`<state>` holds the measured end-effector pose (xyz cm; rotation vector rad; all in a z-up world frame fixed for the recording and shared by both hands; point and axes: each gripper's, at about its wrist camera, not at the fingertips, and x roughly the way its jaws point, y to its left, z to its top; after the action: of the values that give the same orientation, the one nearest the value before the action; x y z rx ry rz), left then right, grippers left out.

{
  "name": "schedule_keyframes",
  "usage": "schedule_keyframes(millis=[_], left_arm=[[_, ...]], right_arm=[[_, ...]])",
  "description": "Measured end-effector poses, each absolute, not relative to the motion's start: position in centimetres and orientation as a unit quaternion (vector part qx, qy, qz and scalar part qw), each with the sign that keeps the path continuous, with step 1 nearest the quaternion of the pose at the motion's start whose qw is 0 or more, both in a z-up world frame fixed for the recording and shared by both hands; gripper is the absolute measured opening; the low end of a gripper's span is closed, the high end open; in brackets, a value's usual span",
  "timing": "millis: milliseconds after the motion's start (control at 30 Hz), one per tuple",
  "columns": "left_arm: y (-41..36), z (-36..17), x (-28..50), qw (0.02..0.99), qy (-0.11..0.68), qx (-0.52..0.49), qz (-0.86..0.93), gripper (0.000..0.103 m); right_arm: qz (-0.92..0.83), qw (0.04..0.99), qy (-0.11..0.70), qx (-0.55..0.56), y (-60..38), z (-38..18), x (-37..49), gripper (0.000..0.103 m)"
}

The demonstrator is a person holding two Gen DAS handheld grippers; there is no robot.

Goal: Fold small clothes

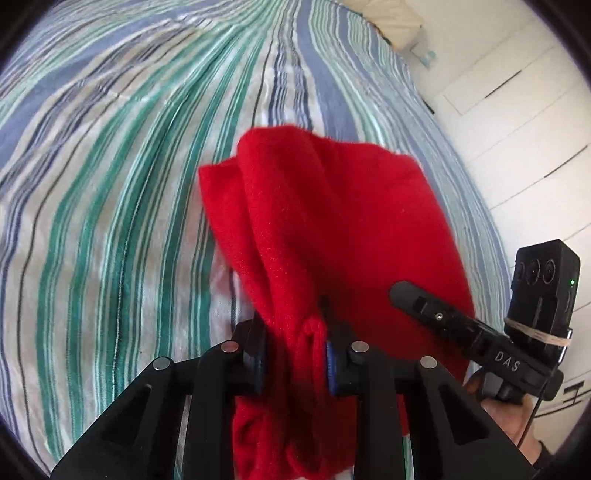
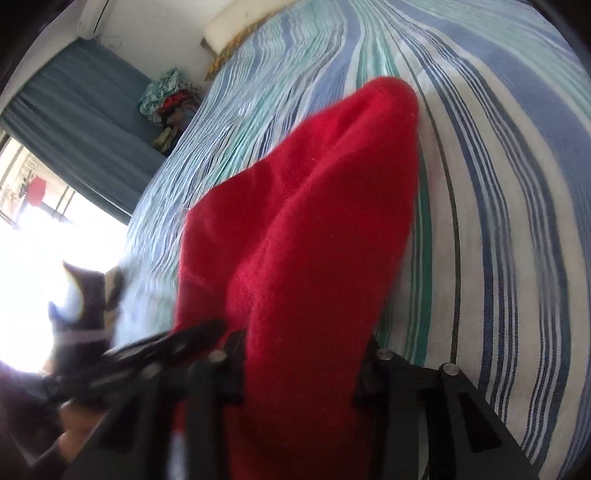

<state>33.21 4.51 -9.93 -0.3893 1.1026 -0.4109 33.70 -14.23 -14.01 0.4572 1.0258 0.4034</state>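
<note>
A red fleece garment (image 1: 317, 221) hangs bunched above the striped bedsheet (image 1: 110, 184). My left gripper (image 1: 295, 365) is shut on a bunched edge of it, the cloth pinched between the blue pads. In the right wrist view the same red garment (image 2: 314, 240) drapes over my right gripper (image 2: 299, 380), whose fingers are closed on it; the fingertips are hidden by cloth. The right gripper also shows at the right of the left wrist view (image 1: 461, 328), close beside the garment.
The striped bedsheet (image 2: 498, 184) covers the bed. A pile of clothes (image 2: 170, 99) lies by a blue curtain (image 2: 85, 122) beyond the bed. A white pillow (image 2: 240, 22) lies at the head. White cupboard doors (image 1: 517, 129) stand on the right.
</note>
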Motion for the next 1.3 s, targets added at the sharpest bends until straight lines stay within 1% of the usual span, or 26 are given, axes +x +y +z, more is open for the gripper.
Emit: schedule_keyframes(millis=[67, 167, 267, 333, 400, 433, 467, 500, 533, 567, 600, 633, 667, 700, 767, 900, 967, 1067, 1200, 1300], left_arm=[[4.5, -7.1, 32.7, 0.832, 0.485, -0.176, -0.203, 0.022], [4.8, -2.8, 32.3, 0.85, 0.445, -0.173, -0.221, 0.023], [5.3, 0.1, 30.9, 0.861, 0.419, -0.165, -0.237, 0.023], [5.6, -0.4, 30.6, 0.858, 0.428, -0.161, -0.235, 0.026], [5.7, -3.1, 30.5, 0.847, 0.465, -0.15, -0.211, 0.035], [5.8, -4.7, 30.0, 0.842, 0.487, -0.135, -0.188, 0.038], [5.9, -6.1, 29.2, 0.841, 0.505, -0.111, -0.159, 0.038], [6.2, -7.0, 28.0, 0.844, 0.512, -0.085, -0.134, 0.038], [6.6, -7.4, 26.4, 0.851, 0.506, -0.065, -0.12, 0.041], [7.0, -7.3, 24.4, 0.859, 0.496, -0.055, -0.114, 0.055], [7.3, -6.9, 22.4, 0.867, 0.487, -0.041, -0.103, 0.064], [7.4, -6.4, 20.6, 0.876, 0.475, -0.017, -0.085, 0.08], [7.2, -5.8, 18.7, 0.884, 0.463, 0.011, -0.067, 0.093], [6.8, -5.1, 17.1, 0.892, 0.449, 0.038, -0.049, 0.099], [6.0, -4.0, 14.7, 0.9, 0.43, 0.074, -0.011, 0.099], [5.1, -2.6, 11.3, 0.892, 0.435, 0.104, 0.07, 0.101], [4.9, -2.1, 9.8, 0.884, 0.451, 0.095, 0.078, 0.101], [4.5, -1.5, 8.8, 0.869, 0.49, 0.062, 0.025, 0.101], [4.7, -1.0, 7.6, 0.862, 0.506, 0.01, -0.014, 0.101], [4.5, -0.7, 7.2, 0.864, 0.503, 0.015, -0.004, 0.101]], right_arm=[[0.187, 0.847, 0.464, 0.182, -13.5, -11.8, 33.5, 0.032], [0.192, 0.87, 0.425, 0.158, -13.0, -7.9, 32.9, 0.032], [0.206, 0.887, 0.386, 0.146, -12.9, -3.9, 32.0, 0.032], [0.21, 0.893, 0.372, 0.142, -12.9, -2.1, 31.4, 0.032], [0.209, 0.883, 0.39, 0.154, -12.9, -2.6, 31.3, 0.035], [0.204, 0.871, 0.417, 0.162, -13.0, -3.8, 31.5, 0.045], [0.191, 0.856, 0.451, 0.164, -13.1, -5.5, 31.6, 0.059], [0.174, 0.846, 0.48, 0.156, -13.1, -7.2, 31.3, 0.07], [0.152, 0.843, 0.497, 0.138, -13.4, -8.4, 30.4, 0.084], [0.133, 0.849, 0.498, 0.12, -14.1, -9.0, 28.8, 0.084], [0.128, 0.856, 0.488, 0.109, -14.6, -9.3, 27.2, 0.084], [0.128, 0.861, 0.481, 0.104, -15.1, -9.3, 25.6, 0.086], [0.127, 0.864, 0.476, 0.101, -15.6, -9.2, 23.9, 0.09], [0.125, 0.868, 0.471, 0.096, -16.0, -8.9, 22.3, 0.091], [0.122, 0.874, 0.465, 0.075, -16.3, -7.9, 19.2, 0.092], [0.114, 0.872, 0.474, 0.044, -15.4, -5.7, 13.9, 0.092], [0.11, 0.874, 0.472, 0.034, -14.6, -4.6, 11.6, 0.092], [0.097, 0.871, 0.48, 0.034, -14.1, -3.6, 9.1, 0.092], [0.091, 0.864, 0.493, 0.041, -13.8, -2.6, 7.1, 0.092], [0.089, 0.863, 0.496, 0.022, -13.1, -1.7, 6.1, 0.092]])
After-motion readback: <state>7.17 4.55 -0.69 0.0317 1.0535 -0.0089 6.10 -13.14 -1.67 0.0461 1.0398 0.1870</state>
